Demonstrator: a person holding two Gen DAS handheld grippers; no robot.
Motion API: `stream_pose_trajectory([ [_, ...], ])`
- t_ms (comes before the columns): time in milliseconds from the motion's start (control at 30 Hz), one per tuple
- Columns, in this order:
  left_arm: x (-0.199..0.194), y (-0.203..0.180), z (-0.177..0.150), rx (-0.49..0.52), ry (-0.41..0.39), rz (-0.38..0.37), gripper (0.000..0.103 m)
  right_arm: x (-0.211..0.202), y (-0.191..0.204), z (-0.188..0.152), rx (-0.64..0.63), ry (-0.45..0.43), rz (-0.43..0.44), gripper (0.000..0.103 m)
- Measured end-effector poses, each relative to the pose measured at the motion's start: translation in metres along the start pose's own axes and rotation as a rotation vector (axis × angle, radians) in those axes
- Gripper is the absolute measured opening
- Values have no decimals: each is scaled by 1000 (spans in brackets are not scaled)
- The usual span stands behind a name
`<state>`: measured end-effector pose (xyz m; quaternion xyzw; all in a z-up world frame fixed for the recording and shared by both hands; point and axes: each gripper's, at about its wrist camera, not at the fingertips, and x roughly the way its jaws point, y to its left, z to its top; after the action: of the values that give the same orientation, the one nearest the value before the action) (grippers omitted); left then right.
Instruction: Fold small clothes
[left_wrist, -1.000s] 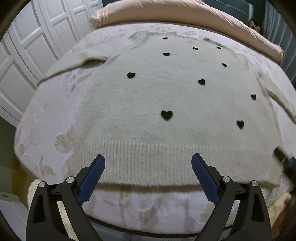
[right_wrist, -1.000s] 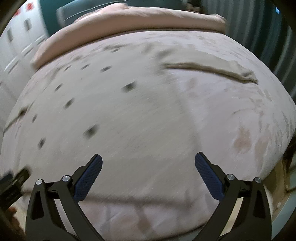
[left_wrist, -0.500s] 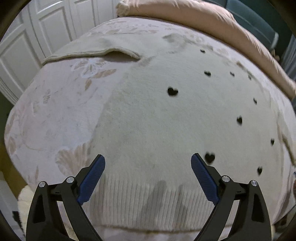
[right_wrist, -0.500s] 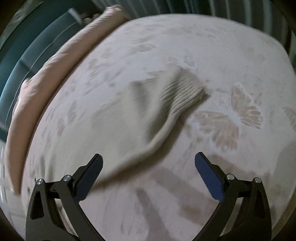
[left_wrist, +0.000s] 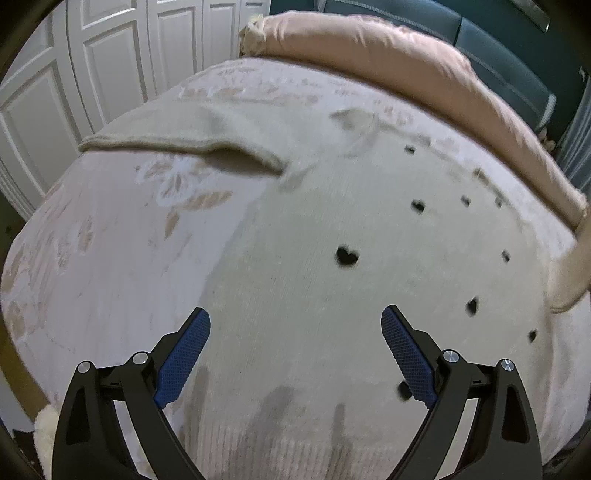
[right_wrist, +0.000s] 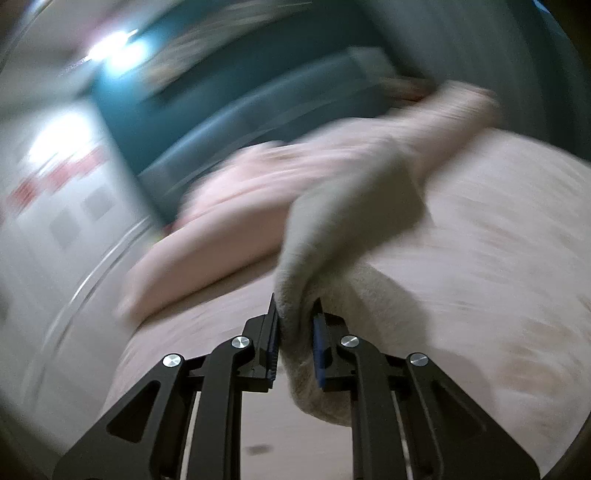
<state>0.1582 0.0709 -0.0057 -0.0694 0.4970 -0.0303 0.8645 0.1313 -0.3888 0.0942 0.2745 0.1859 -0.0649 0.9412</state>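
A: Left gripper (left_wrist: 295, 347), nearest item first?

B: Jaws spread wide, nothing between them. Both blue pads (left_wrist: 183, 356) hang over the sweater (left_wrist: 295, 280), above its ribbed hem (left_wrist: 295, 448). Contact with the knit: cannot tell.

A: Sweater position?

B: Lying flat on the bedspread (left_wrist: 96, 258), cream knit with small black hearts (left_wrist: 347, 255) scattered over the body. Its left sleeve (left_wrist: 177, 136) stretches out sideways towards the white doors (left_wrist: 74, 74).

A: Right gripper (right_wrist: 295, 325)?

B: Closed down narrow, clamped on a fold of cream knit, the right sleeve (right_wrist: 332, 236). The cloth runs up and away from the jaws, lifted off the bed; a lump of it also hangs just below the fingers. This view is heavily blurred, so finer detail is lost.

A: Visible from the left camera too?

B: A pale raised strip at the far right edge (left_wrist: 572, 277); likely the same sleeve, not certain.

A: Farther back?

B: A pink pillow (left_wrist: 406, 62) along the head of the bed, then a teal headboard (left_wrist: 498, 33) behind it.
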Motion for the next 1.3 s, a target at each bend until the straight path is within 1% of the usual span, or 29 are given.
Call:
stream_pose_trajectory([
  [67,-3,0,8,-9,-19,-32,91,35,82,-36,-156,106,143,18],
  [100,-4,0,12,-12,-27,-41,91,50,109,-58,-216,148,172,21],
  [133,-4,-1,16,-18,-33,-51,91,67,132,-83,-279,195,183,28],
  [167,-3,-1,21,-29,-42,-72,92,92,155,-120,-347,274,183,43],
  [233,1,0,30,-51,-46,-103,92,123,171,-177,-414,389,159,44],
  [267,6,0,37,-62,-40,-124,92,129,168,-193,-414,422,146,44],
  [333,16,0,49,-77,-25,-156,92,125,155,-209,-370,448,120,44],
  [433,38,-2,67,-118,-1,-231,92,93,121,-206,-249,431,99,46],
  [533,69,-14,85,-145,32,-281,92,64,79,-188,-181,385,-14,53],
  [567,82,-22,92,-152,46,-278,92,58,56,-178,-153,367,-79,56],
  [633,98,-33,100,-154,46,-293,92,54,26,-164,-94,348,-168,58],
  [700,120,-46,110,-162,59,-275,91,52,-4,-152,-24,320,-253,62],
  [733,126,-46,111,-171,69,-267,82,53,-17,-146,7,303,-286,63],
  [767,136,-49,114,-190,88,-264,69,57,-26,-144,26,303,-297,65],
  [800,142,-51,116,-201,97,-269,60,66,-36,-141,46,322,-303,65],
  [833,145,-52,118,-207,101,-262,44,75,-40,-142,54,345,-305,65],
  [867,149,-55,121,-203,101,-253,31,92,-46,-143,57,401,-320,65],
  [933,151,-59,128,-187,94,-274,7,107,-46,-146,26,451,-339,45],
  [967,147,-60,134,-183,81,-295,6,108,-44,-142,-9,445,-356,22],
  [1000,136,-62,142,-167,30,-309,6,103,-41,-132,1,417,-332,18],
  [1033,128,-64,147,-148,-5,-315,6,93,-40,-122,42,364,-273,17],
  [1067,111,-69,153,-112,-73,-322,6,74,-36,-106,87,269,-207,15],
  [1100,101,-72,157,-91,-115,-325,6,62,-34,-99,98,217,-183,10],
  [1133,93,-73,158,-80,-148,-319,6,52,-34,-94,103,162,-173,9],
  [1167,91,-75,157,-68,-168,-299,6,51,-43,-96,108,138,-199,7],
  [1200,99,-76,154,-53,-159,-271,6,66,-56,-104,111,195,-248,7],
  [1233,113,-77,150,-41,-122,-251,6,82,-68,-114,115,273,-293,7],
  [1267,135,-77,141,-34,-58,-214,6,107,-90,-133,127,395,-367,6],
  [1300,153,-76,133,-26,-6,-173,6,107,-94,-135,126,375,-367,6],
])
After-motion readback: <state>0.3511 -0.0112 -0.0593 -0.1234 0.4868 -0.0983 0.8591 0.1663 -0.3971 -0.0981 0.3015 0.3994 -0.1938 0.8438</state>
